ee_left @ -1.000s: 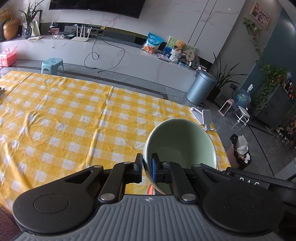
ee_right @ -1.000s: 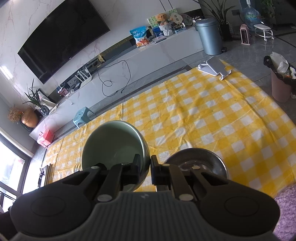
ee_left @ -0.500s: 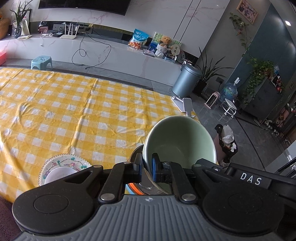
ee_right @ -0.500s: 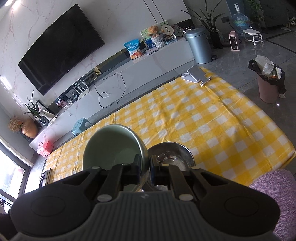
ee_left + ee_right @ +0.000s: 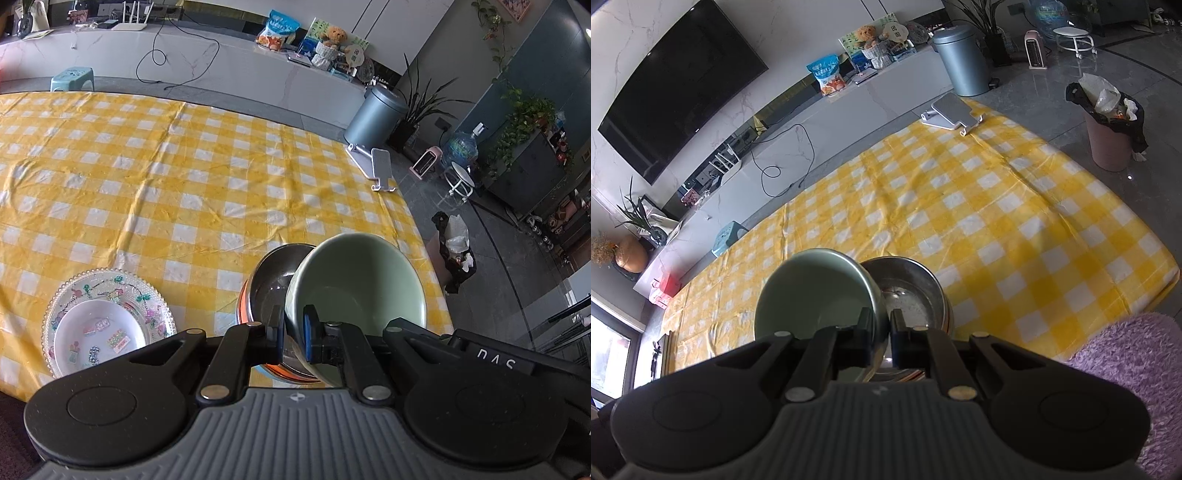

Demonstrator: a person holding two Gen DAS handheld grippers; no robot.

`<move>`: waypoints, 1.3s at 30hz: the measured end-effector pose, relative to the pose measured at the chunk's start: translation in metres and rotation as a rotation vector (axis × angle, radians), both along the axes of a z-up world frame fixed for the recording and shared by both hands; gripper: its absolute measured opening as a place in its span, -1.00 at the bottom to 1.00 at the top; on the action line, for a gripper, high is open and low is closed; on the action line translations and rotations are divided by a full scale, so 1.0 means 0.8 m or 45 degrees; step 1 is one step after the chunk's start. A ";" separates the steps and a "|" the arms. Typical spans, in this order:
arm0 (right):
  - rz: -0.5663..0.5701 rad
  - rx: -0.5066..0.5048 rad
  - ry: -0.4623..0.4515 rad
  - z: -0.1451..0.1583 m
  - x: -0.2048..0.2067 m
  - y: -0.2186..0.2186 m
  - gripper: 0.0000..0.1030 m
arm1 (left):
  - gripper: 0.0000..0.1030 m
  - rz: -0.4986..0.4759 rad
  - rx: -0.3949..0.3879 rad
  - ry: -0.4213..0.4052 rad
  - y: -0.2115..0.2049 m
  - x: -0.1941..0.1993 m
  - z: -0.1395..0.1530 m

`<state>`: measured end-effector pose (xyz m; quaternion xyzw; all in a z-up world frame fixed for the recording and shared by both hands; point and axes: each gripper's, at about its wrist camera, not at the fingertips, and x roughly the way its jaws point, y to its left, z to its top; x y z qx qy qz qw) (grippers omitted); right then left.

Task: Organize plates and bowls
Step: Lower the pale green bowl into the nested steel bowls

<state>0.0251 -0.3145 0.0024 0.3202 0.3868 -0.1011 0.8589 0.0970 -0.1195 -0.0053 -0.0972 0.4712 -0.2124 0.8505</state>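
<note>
My left gripper is shut on the rim of a pale green bowl, held tilted just right of a steel bowl that tops a stack with an orange rim. My right gripper is shut on the rim of a second green bowl, held tilted just left of the same steel bowl. A clear patterned glass plate with a white dish on it lies on the yellow checked cloth to the left.
The table carries a phone stand at its far right corner. Its right edge drops to the floor, where a bin with a bag stands. A purple fluffy cushion lies at the near right.
Both grippers have pulled back and come lower with their green bowls. The steel bowl stack and the glass plate have come into fuller view below them.
</note>
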 end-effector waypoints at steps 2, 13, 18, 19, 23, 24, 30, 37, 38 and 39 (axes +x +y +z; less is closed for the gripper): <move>-0.008 0.005 0.025 -0.010 0.005 -0.004 -0.87 | -0.79 -0.026 0.050 -0.001 -0.011 0.003 -0.007; 0.004 0.034 0.110 -0.053 0.035 -0.016 -0.89 | -0.79 -0.086 0.192 0.021 -0.035 0.024 -0.031; 0.018 0.047 0.134 -0.064 0.044 -0.017 -0.90 | -0.78 -0.124 0.259 0.006 -0.042 0.026 -0.035; 0.018 0.050 0.139 -0.066 0.046 -0.017 -0.90 | -0.78 -0.130 0.273 0.004 -0.044 0.028 -0.036; 0.023 0.050 0.156 -0.072 0.051 -0.017 -0.89 | -0.78 -0.153 0.317 -0.008 -0.050 0.030 -0.038; 0.024 0.049 0.163 -0.074 0.053 -0.017 -0.89 | -0.77 -0.157 0.325 -0.007 -0.051 0.030 -0.039; 0.026 0.043 0.161 -0.075 0.055 -0.016 -0.81 | -0.75 -0.176 0.353 -0.002 -0.053 0.031 -0.043; 0.024 0.048 0.143 -0.069 0.052 -0.014 -0.58 | -0.67 -0.175 0.317 0.014 -0.050 0.033 -0.042; 0.023 0.054 0.137 -0.068 0.051 -0.015 -0.55 | -0.64 -0.169 0.306 0.017 -0.049 0.033 -0.041; 0.022 0.051 0.133 -0.066 0.050 -0.014 -0.51 | -0.62 -0.164 0.297 0.019 -0.047 0.032 -0.040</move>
